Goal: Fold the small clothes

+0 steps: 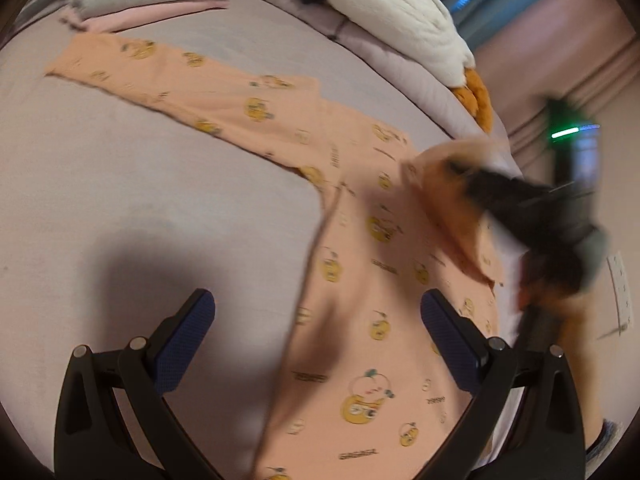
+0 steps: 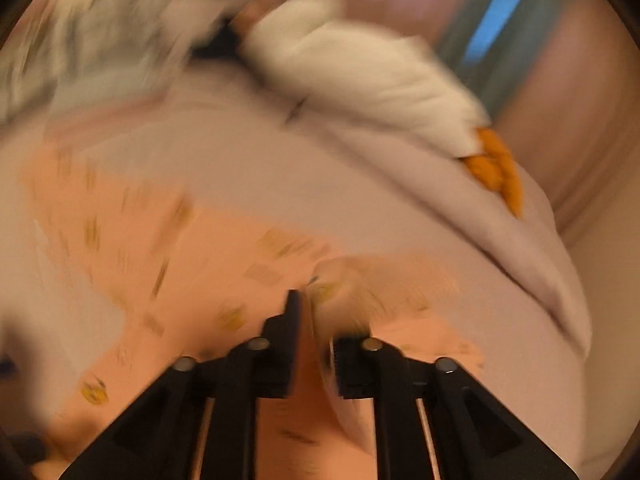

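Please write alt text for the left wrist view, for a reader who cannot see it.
A peach cotton child's top with yellow cartoon prints lies spread on a pale lilac bed sheet, one long sleeve stretched out to the left. The left gripper hovers open above its hem, while the blurred right gripper lifts the other sleeve. A white plush toy lies behind.

motion blur smears the right gripper [image 1: 460, 176] and the peach shirt [image 2: 168, 240] beneath it.

White plush toy [image 1: 404, 12] with orange feet lying on lilac bedsheet [image 1: 120, 184].
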`<action>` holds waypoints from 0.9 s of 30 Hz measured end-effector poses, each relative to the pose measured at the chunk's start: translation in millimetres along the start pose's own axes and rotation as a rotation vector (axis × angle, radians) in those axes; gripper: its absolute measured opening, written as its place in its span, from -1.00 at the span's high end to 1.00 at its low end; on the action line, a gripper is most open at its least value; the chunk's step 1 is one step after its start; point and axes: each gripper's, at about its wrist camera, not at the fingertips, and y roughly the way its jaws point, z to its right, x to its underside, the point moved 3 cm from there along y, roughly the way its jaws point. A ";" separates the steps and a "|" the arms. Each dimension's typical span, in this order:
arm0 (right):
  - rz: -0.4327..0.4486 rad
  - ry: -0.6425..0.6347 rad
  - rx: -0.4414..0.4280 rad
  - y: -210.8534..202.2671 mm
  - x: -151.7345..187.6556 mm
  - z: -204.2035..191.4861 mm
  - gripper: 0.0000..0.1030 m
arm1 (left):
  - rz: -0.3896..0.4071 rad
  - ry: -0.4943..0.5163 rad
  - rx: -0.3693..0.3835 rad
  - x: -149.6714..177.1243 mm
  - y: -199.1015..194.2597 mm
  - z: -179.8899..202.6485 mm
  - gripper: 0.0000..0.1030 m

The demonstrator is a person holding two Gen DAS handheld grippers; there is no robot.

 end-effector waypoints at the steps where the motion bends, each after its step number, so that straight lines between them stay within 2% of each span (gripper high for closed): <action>1: -0.024 -0.045 0.006 9.0 2.0 -16.7 0.40 | 0.006 -0.006 -0.007 -0.6 -1.7 -5.3 -0.99; 2: -0.048 -0.110 -0.001 20.7 5.3 -37.4 0.12 | 0.009 -0.007 -0.013 -1.0 -3.5 -8.6 -0.99; 3: -0.049 -0.150 -0.008 23.8 7.3 -49.2 0.07 | 0.013 -0.008 -0.018 -1.8 -4.6 -12.1 -0.99; 6: -0.015 -0.239 -0.050 13.1 18.4 -68.8 0.06 | 0.039 -0.020 -0.012 -6.2 -8.5 -19.2 -0.99; 8: 0.026 -0.255 -0.122 -4.4 20.0 -74.5 0.03 | 0.074 -0.050 0.016 -10.4 -13.0 -22.3 -0.99; 9: 0.053 -0.244 -0.177 -14.6 20.3 -73.3 -0.10 | 0.096 -0.072 0.040 -13.9 -16.1 -23.2 -0.99; 10: 0.082 -0.211 -0.255 -26.8 21.6 -66.8 -0.22 | 0.120 -0.092 0.065 -18.2 -19.8 -23.4 -0.99; 11: 0.100 -0.183 -0.306 -30.6 22.7 -60.3 -0.44 | 0.141 -0.102 0.080 -22.5 -21.6 -22.7 -0.99; 12: 0.122 -0.140 -0.370 -37.8 26.0 -49.6 -0.53 | 0.167 -0.105 0.088 -27.1 -23.7 -20.8 -0.99; 14: 0.138 -0.057 -0.478 -52.7 41.2 -32.2 -0.53 | 0.183 -0.094 0.087 -37.0 -21.2 -12.9 -0.99; 16: 0.150 0.079 -0.571 -57.3 57.7 3.6 -0.53 | 0.166 -0.067 0.104 -46.5 -10.7 1.1 -0.99; 18: 0.138 0.238 -0.598 -48.9 75.0 41.5 -0.53 | 0.140 -0.022 0.155 -55.4 3.1 21.0 -0.99; 19: 0.113 0.338 -0.576 -39.8 85.8 63.4 -0.53 | 0.124 -0.001 0.193 -59.1 13.0 33.6 -0.99; 20: 0.080 0.427 -0.547 -30.2 95.5 82.8 -0.53 | 0.097 0.019 0.243 -62.9 25.1 48.0 -0.99; 22: 0.004 0.588 -0.496 -8.2 113.5 115.6 -0.49 | 0.033 0.028 0.295 -67.7 53.6 73.7 -0.97; 23: -0.018 0.669 -0.479 1.0 125.3 131.5 -0.26 | 0.005 0.043 0.316 -68.4 65.2 83.9 -0.97; 24: -0.026 0.714 -0.480 8.0 133.2 141.7 0.04 | -0.020 0.061 0.338 -69.7 79.3 96.1 -0.86; 26: -0.041 0.778 -0.453 18.9 147.9 154.1 0.31 | -0.075 0.089 0.350 -69.0 103.9 112.8 -0.63; 27: -0.047 0.795 -0.440 23.9 153.9 157.1 0.41 | -0.100 0.103 0.339 -68.1 117.8 118.8 -0.28</action>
